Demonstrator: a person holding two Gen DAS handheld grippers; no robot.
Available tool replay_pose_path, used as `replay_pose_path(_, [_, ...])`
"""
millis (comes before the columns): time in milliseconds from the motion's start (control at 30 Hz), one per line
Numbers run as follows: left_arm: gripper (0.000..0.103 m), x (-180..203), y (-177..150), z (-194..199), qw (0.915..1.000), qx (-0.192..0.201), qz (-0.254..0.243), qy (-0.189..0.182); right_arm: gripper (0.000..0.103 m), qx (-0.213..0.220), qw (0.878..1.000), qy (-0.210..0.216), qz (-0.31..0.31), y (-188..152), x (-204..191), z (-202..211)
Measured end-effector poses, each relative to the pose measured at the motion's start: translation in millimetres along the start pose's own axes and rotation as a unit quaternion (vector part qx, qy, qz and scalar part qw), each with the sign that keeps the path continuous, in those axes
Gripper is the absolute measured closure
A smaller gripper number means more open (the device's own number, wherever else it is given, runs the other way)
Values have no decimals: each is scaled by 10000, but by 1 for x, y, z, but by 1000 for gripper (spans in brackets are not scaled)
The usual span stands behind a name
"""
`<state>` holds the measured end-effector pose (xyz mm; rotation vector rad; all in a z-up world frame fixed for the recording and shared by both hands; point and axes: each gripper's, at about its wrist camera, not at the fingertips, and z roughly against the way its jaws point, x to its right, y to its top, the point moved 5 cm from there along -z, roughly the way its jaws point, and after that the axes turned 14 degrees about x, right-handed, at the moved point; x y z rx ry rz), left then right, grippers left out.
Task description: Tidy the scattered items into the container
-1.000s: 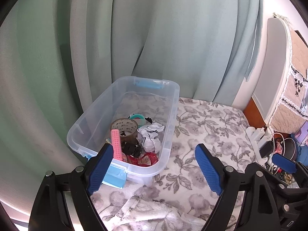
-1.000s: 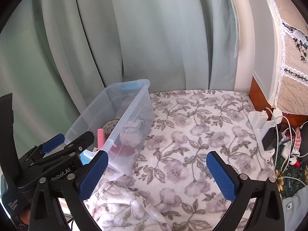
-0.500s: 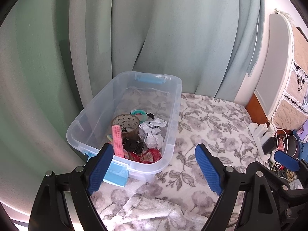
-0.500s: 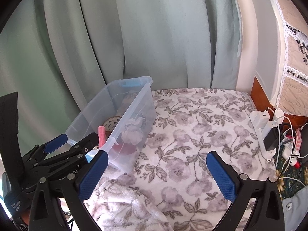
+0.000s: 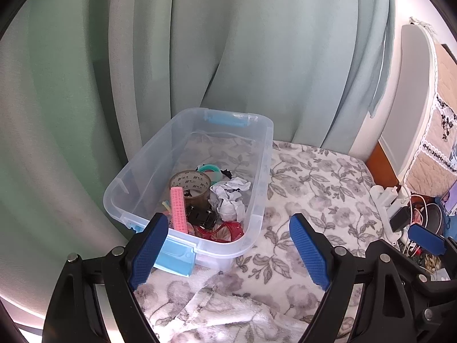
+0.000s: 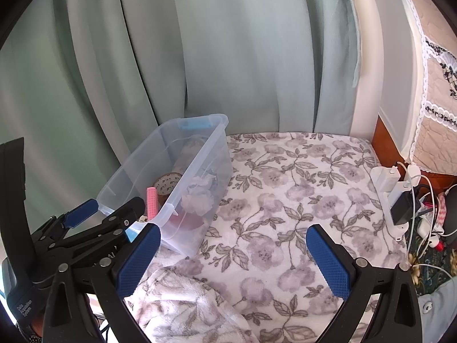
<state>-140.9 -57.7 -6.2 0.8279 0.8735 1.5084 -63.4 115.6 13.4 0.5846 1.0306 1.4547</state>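
Note:
A clear plastic bin (image 5: 258, 168) with blue latches stands on the floral blanket, left of centre. It holds a brown tape roll (image 5: 190, 184), a pink hair roller (image 5: 178, 208), crumpled white paper (image 5: 230, 197), a black clip (image 5: 201, 217), red glasses (image 5: 222, 231) and a teal ring (image 5: 211, 170). My left gripper (image 5: 228, 253) is open and empty, just in front of the bin's near end. My right gripper (image 6: 232, 261) is open and empty over the blanket, to the right of the bin (image 6: 200, 157). The left gripper (image 6: 105, 214) shows at the left of the right wrist view.
Pale green curtains (image 5: 228, 57) hang close behind the bin. A white power strip with chargers and cables (image 6: 400, 197) lies at the blanket's right edge. A folded part of the blanket (image 6: 182, 305) bunches up in front. A white headboard (image 5: 411, 91) stands at the right.
Both grippers have drawn back and up a little, so the bin sits lower and farther in view. Both stay open and empty. The bin's contents have not moved.

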Motion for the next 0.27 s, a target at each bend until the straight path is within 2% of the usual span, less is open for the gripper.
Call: replay_pose_path(267, [16,-2,2,3,10000,82,44,-28,0,14,10000,27,-3,1,-2,2])
